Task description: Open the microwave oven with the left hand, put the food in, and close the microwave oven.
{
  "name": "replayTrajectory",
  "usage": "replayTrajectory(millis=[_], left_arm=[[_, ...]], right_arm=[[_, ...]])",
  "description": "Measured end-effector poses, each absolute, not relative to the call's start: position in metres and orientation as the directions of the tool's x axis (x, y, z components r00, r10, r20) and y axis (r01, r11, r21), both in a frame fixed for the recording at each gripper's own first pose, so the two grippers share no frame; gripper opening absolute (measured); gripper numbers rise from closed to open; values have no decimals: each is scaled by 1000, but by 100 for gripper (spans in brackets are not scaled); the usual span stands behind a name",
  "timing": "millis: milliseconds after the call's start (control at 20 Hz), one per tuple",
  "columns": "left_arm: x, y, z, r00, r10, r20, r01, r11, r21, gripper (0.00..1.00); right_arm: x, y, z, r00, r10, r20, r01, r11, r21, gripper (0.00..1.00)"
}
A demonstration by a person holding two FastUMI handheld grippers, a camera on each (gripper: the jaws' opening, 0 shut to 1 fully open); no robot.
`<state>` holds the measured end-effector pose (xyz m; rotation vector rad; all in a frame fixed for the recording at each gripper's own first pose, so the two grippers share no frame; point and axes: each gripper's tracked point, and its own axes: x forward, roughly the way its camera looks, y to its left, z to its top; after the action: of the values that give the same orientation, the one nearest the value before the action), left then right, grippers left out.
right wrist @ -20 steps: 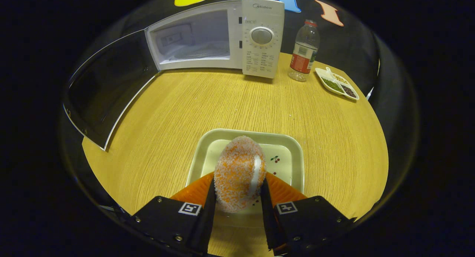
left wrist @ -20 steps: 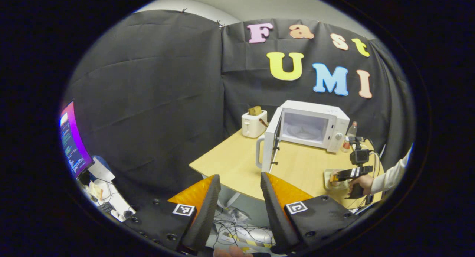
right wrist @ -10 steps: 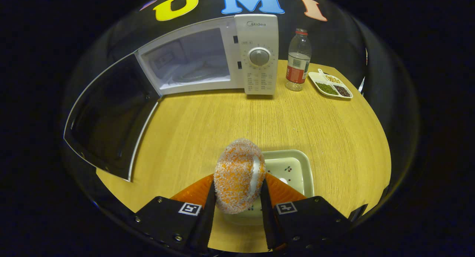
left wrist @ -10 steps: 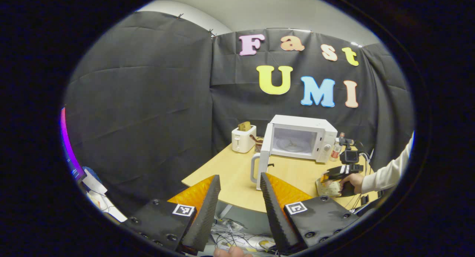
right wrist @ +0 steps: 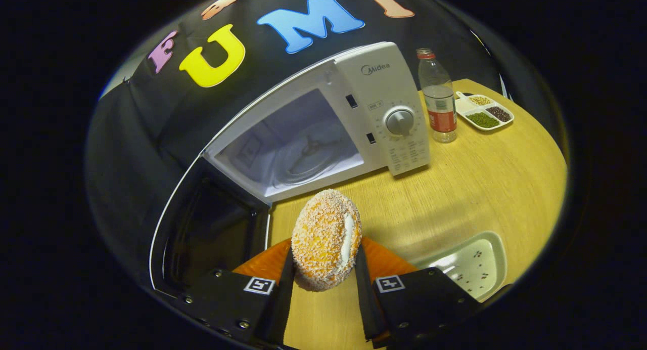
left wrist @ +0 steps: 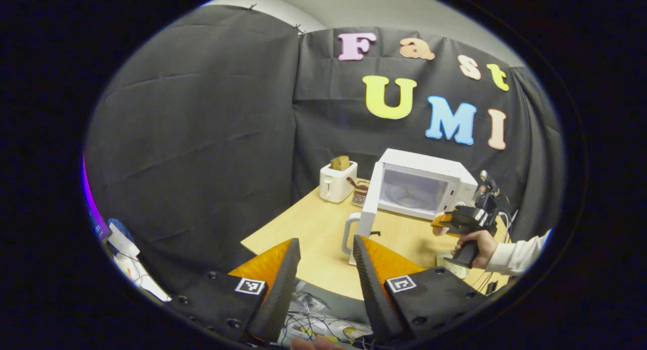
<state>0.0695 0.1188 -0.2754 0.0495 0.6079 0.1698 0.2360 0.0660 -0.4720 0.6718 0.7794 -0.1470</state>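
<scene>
Right tool (right wrist: 323,284) clamps my bun (right wrist: 326,238) before the microwave (right wrist: 323,132) (door swung wide to admit it); left tool (left wrist: 321,284) idles agape.

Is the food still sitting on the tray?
No, the food is pinched in the right hand-held gripper, lifted clear of the tray.

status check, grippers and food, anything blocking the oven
Left gripper open, back off the table. Right gripper shut on pastry, lifted clear of tray. Microwave door open, cavity unobstructed.
</scene>
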Motion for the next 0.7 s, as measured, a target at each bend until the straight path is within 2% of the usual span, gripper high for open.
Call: replayTrajectory(millis=[50, 100, 150, 200, 250, 350, 500, 600, 650, 700], left_arm=[[77, 120, -280, 800, 189, -569, -152, 982, 113, 72], [84, 119, -283, 790, 202, -578, -159, 979, 124, 75], [88, 118, -288, 779, 214, -590, -167, 977, 133, 70], [92, 117, -292, 770, 222, -598, -173, 975, 139, 70], [93, 116, -296, 760, 231, -608, -179, 973, 145, 75], [91, 116, -304, 738, 250, -627, -190, 968, 162, 72], [91, 112, -313, 718, 270, -642, -202, 963, 179, 76], [89, 109, -319, 699, 274, -660, -202, 962, 186, 72], [89, 108, -320, 698, 273, -662, -201, 962, 185, 76], [90, 106, -321, 694, 273, -666, -201, 962, 185, 70]], right_arm=[[251, 71, -471, 736, 124, -666, 354, 767, 535, 58], [265, 75, -473, 755, 127, -643, 345, 757, 554, 57], [277, 79, -476, 770, 126, -626, 337, 752, 567, 57], [288, 83, -475, 785, 129, -606, 325, 747, 580, 57], [302, 87, -477, 798, 125, -590, 315, 747, 585, 58], [322, 97, -485, 818, 129, -561, 290, 749, 596, 57], [358, 101, -496, 852, 99, -515, 280, 744, 607, 57], [382, 107, -503, 862, 89, -499, 296, 710, 639, 57], [396, 107, -506, 868, 80, -490, 299, 704, 644, 57], [405, 103, -512, 868, 65, -492, 305, 711, 633, 57]])
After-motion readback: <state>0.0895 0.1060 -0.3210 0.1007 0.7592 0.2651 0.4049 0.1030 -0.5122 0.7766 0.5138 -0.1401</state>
